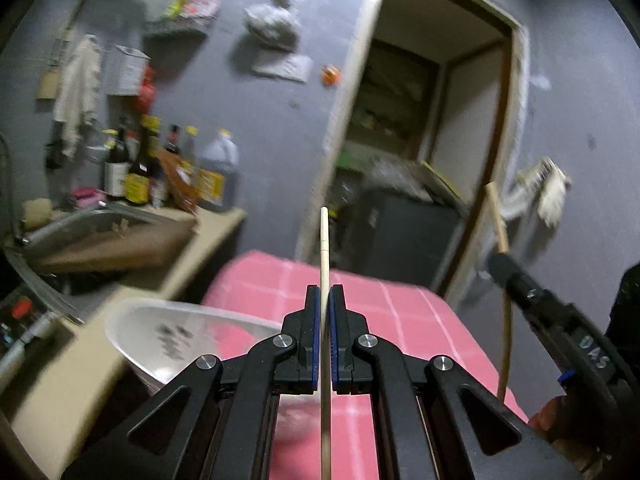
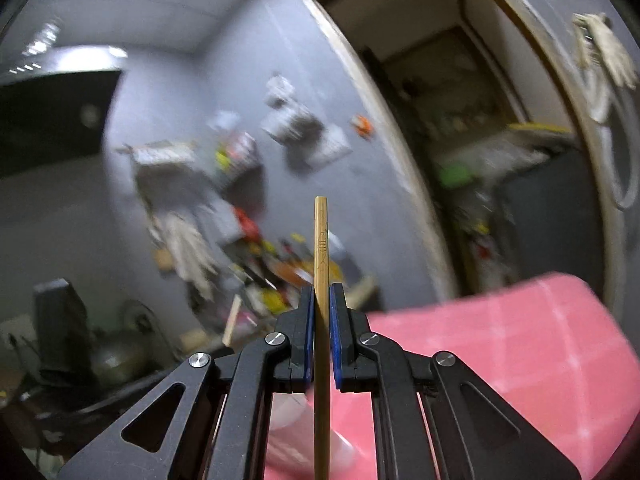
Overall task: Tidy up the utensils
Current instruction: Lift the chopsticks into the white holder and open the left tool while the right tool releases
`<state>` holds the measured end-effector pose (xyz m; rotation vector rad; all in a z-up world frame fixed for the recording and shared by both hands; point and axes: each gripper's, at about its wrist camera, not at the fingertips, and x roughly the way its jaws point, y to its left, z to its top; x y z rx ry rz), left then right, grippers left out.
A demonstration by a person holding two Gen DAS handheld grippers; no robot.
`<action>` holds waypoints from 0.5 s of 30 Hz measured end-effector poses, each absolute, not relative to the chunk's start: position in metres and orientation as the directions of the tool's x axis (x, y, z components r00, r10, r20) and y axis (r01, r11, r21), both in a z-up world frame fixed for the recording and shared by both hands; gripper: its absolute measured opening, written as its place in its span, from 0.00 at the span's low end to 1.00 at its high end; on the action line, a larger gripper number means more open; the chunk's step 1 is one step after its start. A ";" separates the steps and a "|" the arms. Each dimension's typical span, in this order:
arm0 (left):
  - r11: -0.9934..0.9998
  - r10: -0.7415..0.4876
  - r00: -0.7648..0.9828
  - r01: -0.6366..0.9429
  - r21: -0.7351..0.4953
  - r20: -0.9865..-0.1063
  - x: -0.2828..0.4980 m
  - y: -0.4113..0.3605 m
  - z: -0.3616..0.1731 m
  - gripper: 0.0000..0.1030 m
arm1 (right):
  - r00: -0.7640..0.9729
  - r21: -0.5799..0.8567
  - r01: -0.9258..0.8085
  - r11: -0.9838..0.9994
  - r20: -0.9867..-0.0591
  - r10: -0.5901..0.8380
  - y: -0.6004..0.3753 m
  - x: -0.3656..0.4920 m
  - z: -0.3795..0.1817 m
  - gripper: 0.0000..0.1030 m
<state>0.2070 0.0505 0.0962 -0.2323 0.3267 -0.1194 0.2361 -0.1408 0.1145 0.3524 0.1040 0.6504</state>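
Bamboo in both tongs. The left gripper is clenched on a pale chopstick, which runs between the pads and sticks out past the fingertips, upright in the left wrist view. The right gripper is clenched on a darker, engraved chopstick, same arrangement (small fish-like mark on the shaft just above the pads). From the left wrist view the right gripper shows again at the right edge, its stick rising above the fingers.

Step in hand, as I read it: both sticks are carried in the air, heading for wherever utensils get collected. To do it well:
- keep both grips firm; thin round sticks can pivot between flat pads
- keep the two sticks apart so they don't knock
- tip each one point-down before lowering it in, and let go only once it is seated

Likely target is the clear plastic container, below and left of the left tongs, though I can't confirm that.

Surface: a pink checked cloth lies under and ahead of both tongs. Room: grey wall ahead, an open doorway to the right of the tongs, a counter with bottles to the left. Background is motion-blurred.
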 end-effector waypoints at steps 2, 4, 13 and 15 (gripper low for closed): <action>0.969 -0.098 0.962 0.034 -0.244 -0.256 0.207 0.075 0.108 0.02 | 0.759 0.345 -0.629 0.696 0.083 0.645 -0.121 0.240 0.126 0.05; 0.969 -0.049 0.976 -0.005 -0.247 -0.212 0.208 0.099 0.116 0.02 | 0.738 0.327 -0.663 0.674 0.133 0.662 -0.104 0.243 0.135 0.05; 0.932 0.046 0.993 -0.080 -0.354 -0.105 0.229 0.177 0.126 0.02 | 0.731 0.266 -0.683 0.680 0.247 0.637 -0.065 0.268 0.155 0.05; 0.927 0.062 0.994 -0.091 -0.363 -0.089 0.235 0.183 0.120 0.02 | 0.740 0.256 -0.673 0.694 0.242 0.628 -0.064 0.272 0.150 0.05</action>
